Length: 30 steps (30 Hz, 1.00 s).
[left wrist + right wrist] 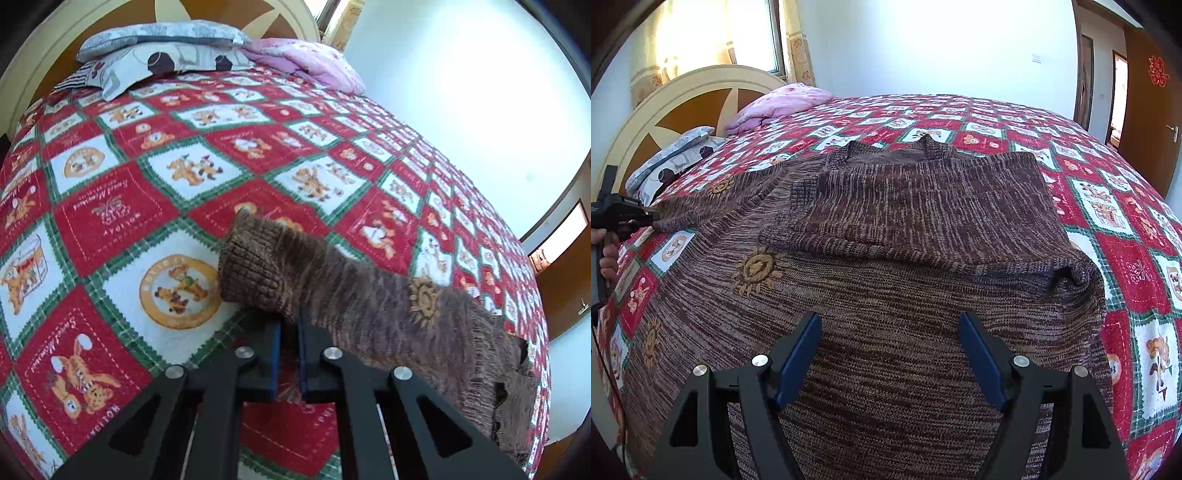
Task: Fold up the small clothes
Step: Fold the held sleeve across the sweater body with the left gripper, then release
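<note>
Sunlit white walls (923,48) framed a bed spread with a red, white and green patchwork quilt (122,214), printed with cartoon bears and rabbits. At its head stood a cream and brown headboard (687,96), with a grey patterned pillow (162,48) and a bundled pink blanket (779,105) lying against it, and a curtained window (701,37) behind. A brown door (1152,103) with a red paper cutting stood at the right of the right wrist view.

A brown marled sweater (886,295) with embroidered orange suns lay spread across the quilt, one side already folded over onto its body so that a doubled panel sat on top. Its other sleeve (332,280) stretched out toward the left side of the bed.

The left gripper (289,328) was clenched on that sleeve just behind the ribbed cuff, its blue pads pressed close together with knit caught between them; the cuff stuck out past the fingertips above the quilt. A hand (607,258) was visible beneath it at the edge of the right wrist view.

The right gripper (890,325) hung released over the sweater's lower body, its blue pads spread wide apart with nothing between them, the knit lying flat beneath
</note>
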Motion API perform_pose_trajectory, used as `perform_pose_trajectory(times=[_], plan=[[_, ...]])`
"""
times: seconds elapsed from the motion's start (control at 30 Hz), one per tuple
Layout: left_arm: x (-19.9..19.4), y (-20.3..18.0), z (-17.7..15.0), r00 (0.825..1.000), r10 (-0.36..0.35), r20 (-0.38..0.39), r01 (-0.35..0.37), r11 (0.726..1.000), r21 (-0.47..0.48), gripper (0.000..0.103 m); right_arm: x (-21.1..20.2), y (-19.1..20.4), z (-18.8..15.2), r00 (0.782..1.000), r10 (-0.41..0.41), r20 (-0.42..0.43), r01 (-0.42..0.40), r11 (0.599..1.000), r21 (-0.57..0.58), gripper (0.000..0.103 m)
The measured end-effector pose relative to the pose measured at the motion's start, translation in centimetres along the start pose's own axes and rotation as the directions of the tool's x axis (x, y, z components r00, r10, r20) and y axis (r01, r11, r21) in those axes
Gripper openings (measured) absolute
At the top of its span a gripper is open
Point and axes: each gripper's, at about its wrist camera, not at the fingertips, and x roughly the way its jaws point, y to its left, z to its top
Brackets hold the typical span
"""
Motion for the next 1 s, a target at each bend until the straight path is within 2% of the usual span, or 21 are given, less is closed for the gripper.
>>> perform_pose_trajectory(times=[0.2, 0.53, 1.0], plan=[[-2.0, -1.7, 0.6, 0.999, -0.033, 0.043, 0.031, 0.998, 0.048, 0.008, 0.1, 0.2, -0.1, 1.0, -0.011, -0.002, 0.011, 1.0, -0.009, 0.078], [-3.9, -3.8, 1.8, 0.991, -0.09, 0.097, 0.085, 0.995, 0.06, 0.007, 0.1, 0.3, -0.1, 1.0, -0.021, -0.002, 0.021, 1.0, -0.018, 0.078], [-8.0, -13.5, 2.2, 0.961, -0.22, 0.166, 0.185, 0.962, 0.203, 0.007, 0.2, 0.4, -0.2, 1.0, -0.026, -0.002, 0.026, 0.999, -0.024, 0.079]])
